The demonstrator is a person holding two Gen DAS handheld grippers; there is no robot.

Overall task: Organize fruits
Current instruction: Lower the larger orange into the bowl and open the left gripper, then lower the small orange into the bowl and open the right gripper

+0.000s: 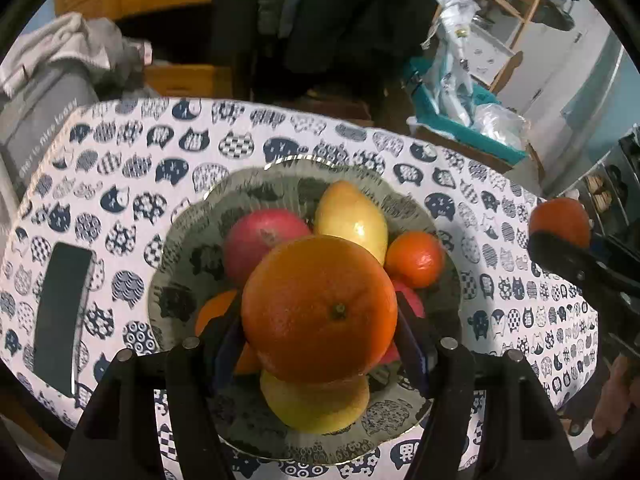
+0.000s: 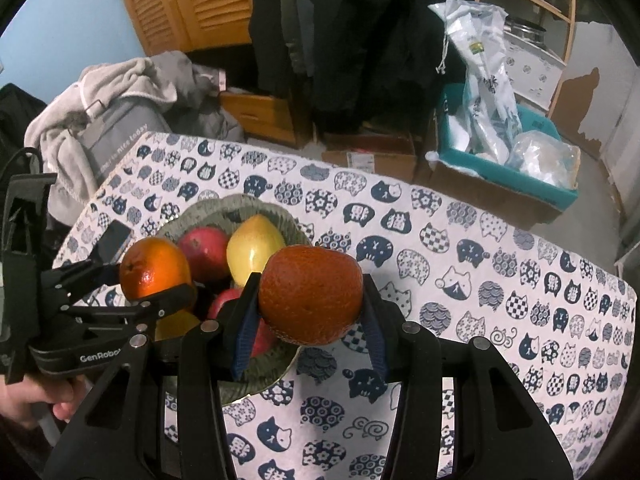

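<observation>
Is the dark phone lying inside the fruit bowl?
No, the dark phone lies flat on the cat-pattern tablecloth, apart from the fruit bowl that holds the fruits.

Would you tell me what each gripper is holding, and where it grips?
The left gripper clamps an orange across its sides; the right gripper clamps a darker orange likewise.

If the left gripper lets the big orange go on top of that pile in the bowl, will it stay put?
Probably not. The big orange is round and smooth-skinned, so it will likely roll. The fruit below in the bowl is heaped and curved, offering no flat seat. The left gripper should likely lower it into a gap first.
</observation>
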